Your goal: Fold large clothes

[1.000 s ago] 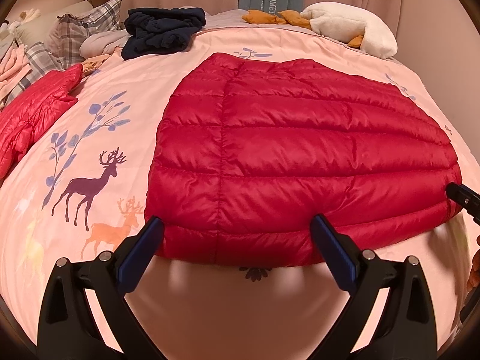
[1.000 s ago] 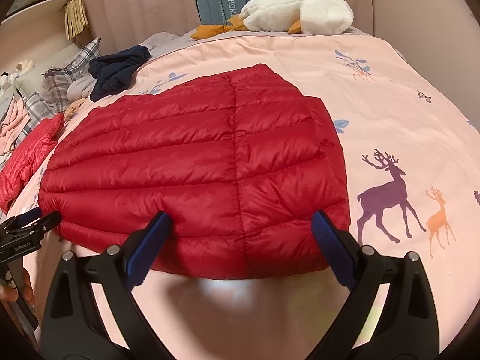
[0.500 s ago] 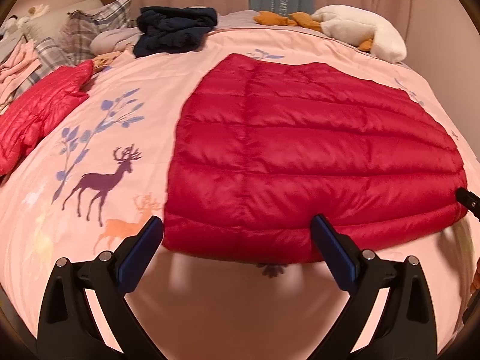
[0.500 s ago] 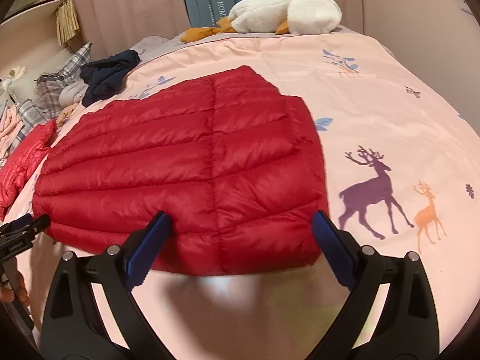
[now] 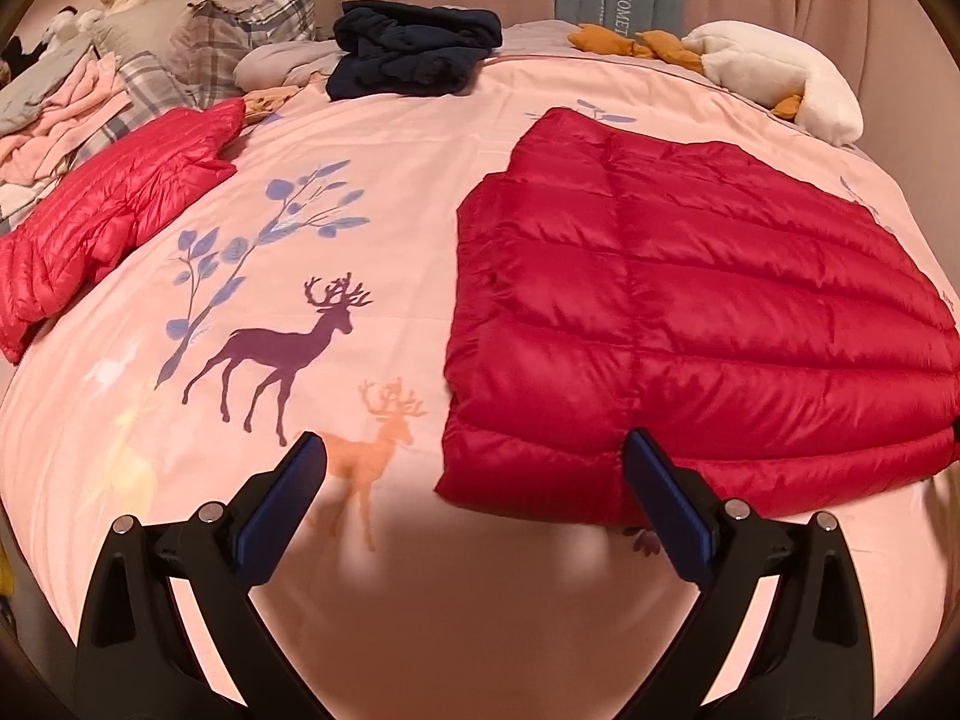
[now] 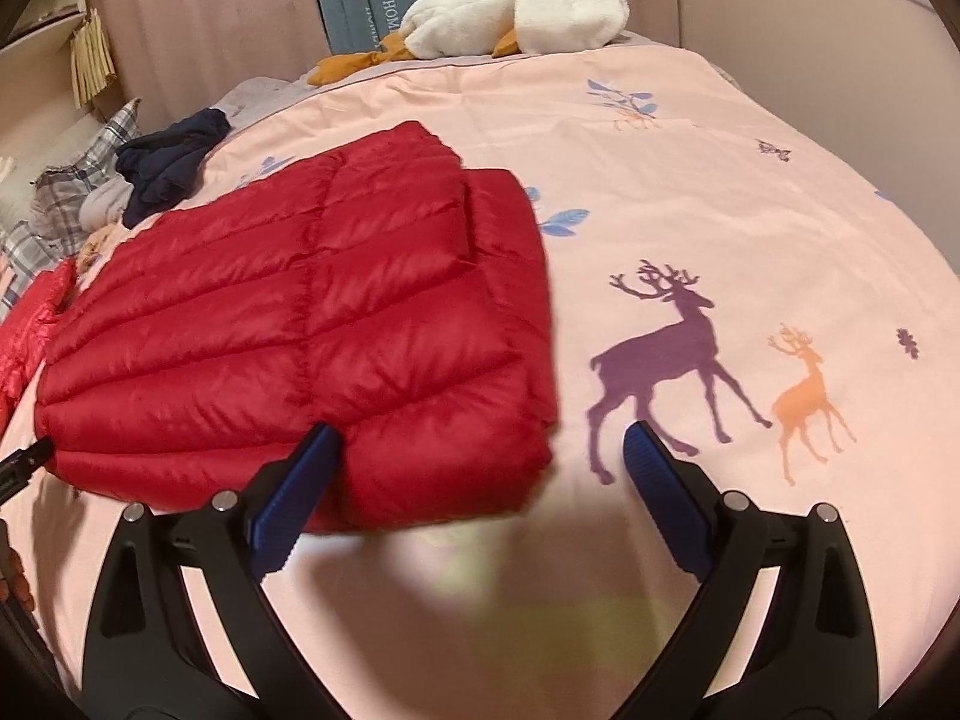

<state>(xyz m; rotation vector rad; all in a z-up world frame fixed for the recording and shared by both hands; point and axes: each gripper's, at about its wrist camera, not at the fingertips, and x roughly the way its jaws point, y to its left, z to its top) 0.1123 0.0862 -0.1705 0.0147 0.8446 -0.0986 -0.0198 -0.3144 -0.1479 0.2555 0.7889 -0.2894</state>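
A dark red quilted down jacket (image 5: 690, 312) lies flat and folded on the pink bedspread (image 5: 372, 228); the right wrist view shows the same jacket (image 6: 288, 324) left of centre. My left gripper (image 5: 474, 480) hovers open over the jacket's near left corner, nothing between its blue pads. My right gripper (image 6: 480, 468) is open too, over the jacket's near right corner, with its left pad above the fabric and its right pad over bare bedspread. The tip of the left gripper shows at the left edge of the right wrist view.
A second, brighter red down jacket (image 5: 114, 210) lies at the left. A dark navy garment (image 5: 414, 48), plaid pillows (image 5: 240, 30), pink clothes (image 5: 54, 114) and a white plush toy (image 5: 780, 78) sit along the bed's far side. Deer prints mark the bedspread.
Both grippers have swung outward: the left one to the left, the right one to the right, so the jacket has shifted toward the inner side of each view. The jacket itself lies unchanged.
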